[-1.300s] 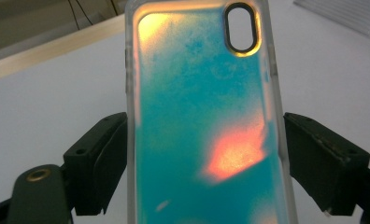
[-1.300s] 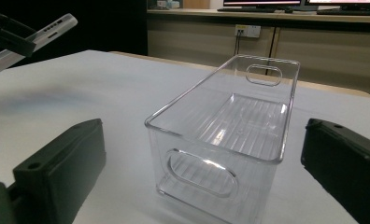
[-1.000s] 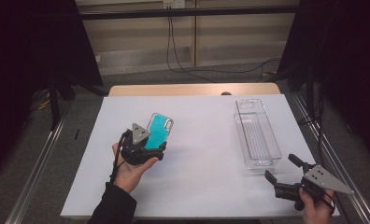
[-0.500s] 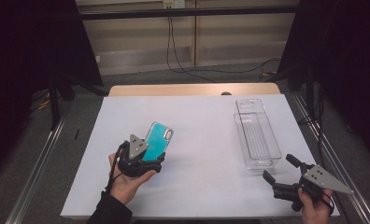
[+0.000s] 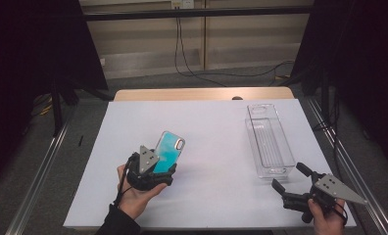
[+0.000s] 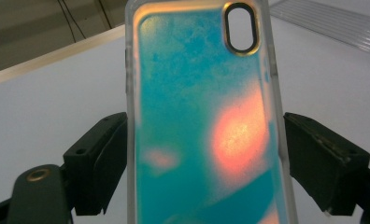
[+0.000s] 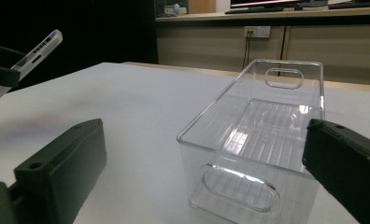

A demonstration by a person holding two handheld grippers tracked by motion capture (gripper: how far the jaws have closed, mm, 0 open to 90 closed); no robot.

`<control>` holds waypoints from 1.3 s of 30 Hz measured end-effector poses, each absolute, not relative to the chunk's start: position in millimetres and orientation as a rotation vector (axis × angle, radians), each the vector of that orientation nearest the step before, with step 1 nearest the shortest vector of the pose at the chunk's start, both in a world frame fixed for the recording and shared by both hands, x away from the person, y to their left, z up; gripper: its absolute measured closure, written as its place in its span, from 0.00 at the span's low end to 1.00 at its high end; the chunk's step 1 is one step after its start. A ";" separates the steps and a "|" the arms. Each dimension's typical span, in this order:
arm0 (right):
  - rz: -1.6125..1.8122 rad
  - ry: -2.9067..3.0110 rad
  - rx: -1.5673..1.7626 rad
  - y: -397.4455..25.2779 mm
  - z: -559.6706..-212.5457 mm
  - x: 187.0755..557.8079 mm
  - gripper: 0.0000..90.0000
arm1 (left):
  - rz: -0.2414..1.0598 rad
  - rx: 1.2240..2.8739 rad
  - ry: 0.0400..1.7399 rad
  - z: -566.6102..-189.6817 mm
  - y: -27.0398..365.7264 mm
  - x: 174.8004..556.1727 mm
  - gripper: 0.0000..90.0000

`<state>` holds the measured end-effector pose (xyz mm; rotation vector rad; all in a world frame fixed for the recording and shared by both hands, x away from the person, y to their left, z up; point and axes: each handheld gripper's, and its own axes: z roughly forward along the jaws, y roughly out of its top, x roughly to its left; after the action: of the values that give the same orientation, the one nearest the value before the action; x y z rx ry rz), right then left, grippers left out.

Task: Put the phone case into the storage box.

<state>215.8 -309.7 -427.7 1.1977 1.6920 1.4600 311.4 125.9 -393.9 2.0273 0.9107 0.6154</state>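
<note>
- I am working over a white-topped table [image 5: 216,147] with a pale wooden far edge, in a dim room with dark curtains on both sides and cables trailing along the floor behind.
- My left gripper [image 5: 150,171] hangs above the near left part of the table, its jaws clamped on the two long edges of a turquoise phone case with a clear rim and a pink-orange sheen [image 5: 168,149].
- In the left gripper view the phone case [image 6: 202,116] stands up between the jaws, tilted away, its oval camera cut-out at the end farthest from them.
- The case is lifted clear of the table.
- My right gripper [image 5: 292,183] sits at the near right corner, jaws spread wide with nothing between them.
- A clear plastic rectangular bin with oval handle holes [image 5: 269,142] stands on the table just beyond the right jaws; in the right gripper view its near end wall [image 7: 239,186] falls between them, untouched.
- The bin lies well apart from the left jaws.
</note>
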 end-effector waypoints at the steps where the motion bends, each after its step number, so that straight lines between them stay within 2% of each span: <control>1: 1.455 1.693 1.203 -308.7 -427.5 215.7 0.00 | 0.614 2.032 0.904 -394.2 124.8 310.2 0.19; 21: 1.404 1.847 1.191 -281.8 -428.5 222.2 0.00 | 0.599 2.077 0.833 -402.8 97.7 299.8 0.19; 30: 1.408 1.943 1.145 -262.2 -423.6 228.1 0.06 | 0.602 2.083 0.799 -404.4 85.2 293.9 0.19; 39: 1.457 1.941 1.133 -247.8 -417.8 232.1 0.06 | 0.618 2.081 0.782 -404.3 74.5 292.8 0.19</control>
<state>232.1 -247.8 -417.8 1.1327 1.9411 1.4568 292.8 74.5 -404.3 2.0813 0.7819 0.6177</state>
